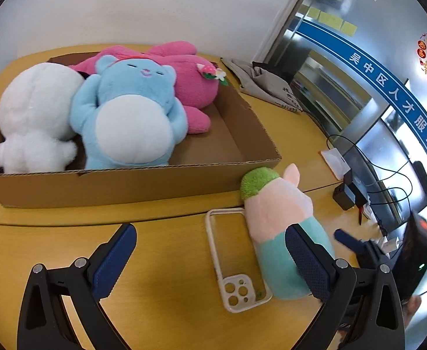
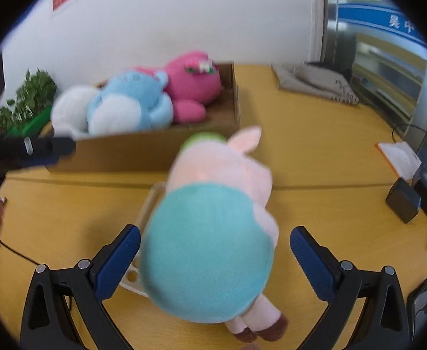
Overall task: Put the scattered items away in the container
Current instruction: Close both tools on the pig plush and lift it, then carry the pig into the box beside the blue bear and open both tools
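A cardboard box (image 1: 131, 186) (image 2: 126, 148) on the yellow table holds a white plush (image 1: 35, 110), a blue plush (image 1: 131, 110) and a pink plush (image 1: 190, 81). A pink-and-teal plush with a green tuft (image 1: 280, 227) (image 2: 210, 233) lies on the table by the box's near right corner, partly on a clear phone case (image 1: 231, 259). My right gripper (image 2: 215, 259) is open, its fingers on either side of the plush's teal end, not touching. My left gripper (image 1: 210, 259) is open and empty above the table, the phone case between its fingers.
A grey cloth bag (image 1: 266, 84) lies at the back right. A black adapter (image 1: 344, 195) with cables, papers and a monitor stand at the right edge. A green plant (image 2: 24, 102) stands left of the box. A dark phone (image 2: 420, 297) lies near right.
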A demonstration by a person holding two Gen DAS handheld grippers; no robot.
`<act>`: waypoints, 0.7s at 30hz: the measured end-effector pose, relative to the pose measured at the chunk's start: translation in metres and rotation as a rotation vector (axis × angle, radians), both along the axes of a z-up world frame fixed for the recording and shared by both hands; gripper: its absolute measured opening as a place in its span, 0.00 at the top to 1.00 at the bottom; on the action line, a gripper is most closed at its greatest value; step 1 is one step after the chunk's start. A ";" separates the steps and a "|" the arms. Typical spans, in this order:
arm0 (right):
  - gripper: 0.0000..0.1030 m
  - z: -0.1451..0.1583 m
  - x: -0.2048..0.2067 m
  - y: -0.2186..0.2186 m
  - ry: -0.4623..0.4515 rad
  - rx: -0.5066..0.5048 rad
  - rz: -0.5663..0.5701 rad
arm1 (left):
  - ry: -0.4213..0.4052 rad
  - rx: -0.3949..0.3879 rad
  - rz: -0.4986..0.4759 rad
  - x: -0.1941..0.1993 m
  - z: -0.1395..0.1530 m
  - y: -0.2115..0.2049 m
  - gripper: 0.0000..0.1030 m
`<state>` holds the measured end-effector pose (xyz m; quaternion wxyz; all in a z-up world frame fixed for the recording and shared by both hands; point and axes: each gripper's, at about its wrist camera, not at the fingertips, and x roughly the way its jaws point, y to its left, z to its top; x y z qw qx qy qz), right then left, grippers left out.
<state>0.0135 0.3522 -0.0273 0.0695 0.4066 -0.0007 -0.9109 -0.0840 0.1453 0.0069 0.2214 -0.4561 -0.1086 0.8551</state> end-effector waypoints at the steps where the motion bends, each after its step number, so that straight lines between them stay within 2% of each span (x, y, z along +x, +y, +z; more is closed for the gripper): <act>1: 0.02 -0.009 -0.003 0.001 -0.019 -0.009 0.007 | -0.007 0.007 -0.016 -0.006 -0.001 0.007 0.00; 3: 0.05 -0.017 -0.004 0.007 -0.034 -0.075 0.012 | -0.022 0.020 -0.049 -0.017 -0.004 0.021 0.00; 9: 0.17 -0.019 0.010 0.008 0.001 -0.082 0.057 | -0.129 0.074 -0.138 -0.046 -0.034 0.058 0.00; 11: 0.25 -0.021 0.016 0.006 -0.002 -0.097 0.084 | -0.154 0.088 -0.184 -0.046 -0.043 0.070 0.00; 13: 0.26 -0.023 0.021 0.001 0.004 -0.085 0.102 | -0.177 0.099 -0.230 -0.046 -0.051 0.081 0.00; 15: 0.26 -0.022 0.024 -0.002 0.014 -0.069 0.101 | -0.183 0.120 -0.256 -0.047 -0.052 0.085 0.06; 16: 0.26 -0.022 0.024 -0.002 0.017 -0.066 0.100 | -0.187 0.135 -0.268 -0.048 -0.051 0.086 0.13; 21: 0.32 -0.012 0.028 0.000 0.066 -0.109 0.100 | -0.154 0.125 -0.276 -0.043 -0.035 0.082 0.24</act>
